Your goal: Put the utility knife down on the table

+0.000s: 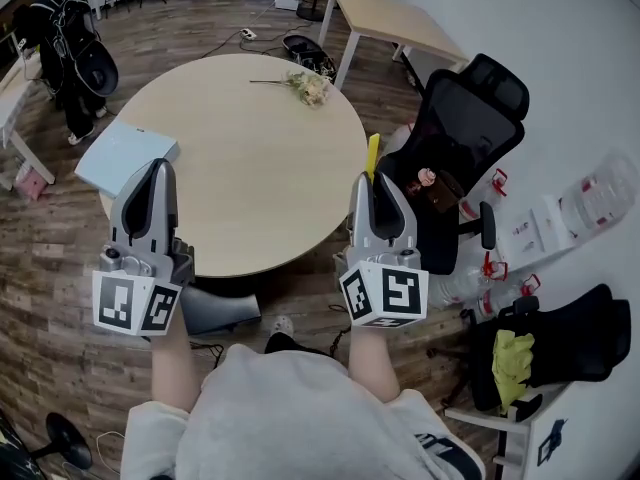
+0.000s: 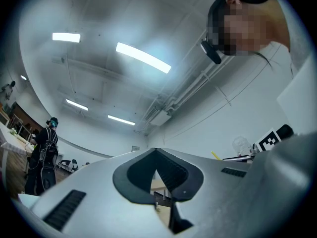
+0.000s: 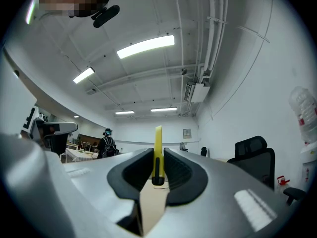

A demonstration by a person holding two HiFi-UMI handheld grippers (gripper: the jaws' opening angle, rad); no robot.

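A yellow utility knife (image 1: pixel 372 156) sticks up out of my right gripper (image 1: pixel 374 190), which is shut on it just past the right rim of the round wooden table (image 1: pixel 240 158). In the right gripper view the knife (image 3: pixel 158 152) stands upright between the dark pads, pointing at the ceiling. My left gripper (image 1: pixel 155 183) hovers over the table's left front edge. Its jaws meet at the tips with nothing between them (image 2: pixel 155 168).
A pale blue box (image 1: pixel 125 156) lies on the table's left edge and a small dried flower bunch (image 1: pixel 308 87) at its far side. A black office chair (image 1: pixel 455 138) stands right of the table. A second desk (image 1: pixel 390 23) is beyond, and a person stands at the far left.
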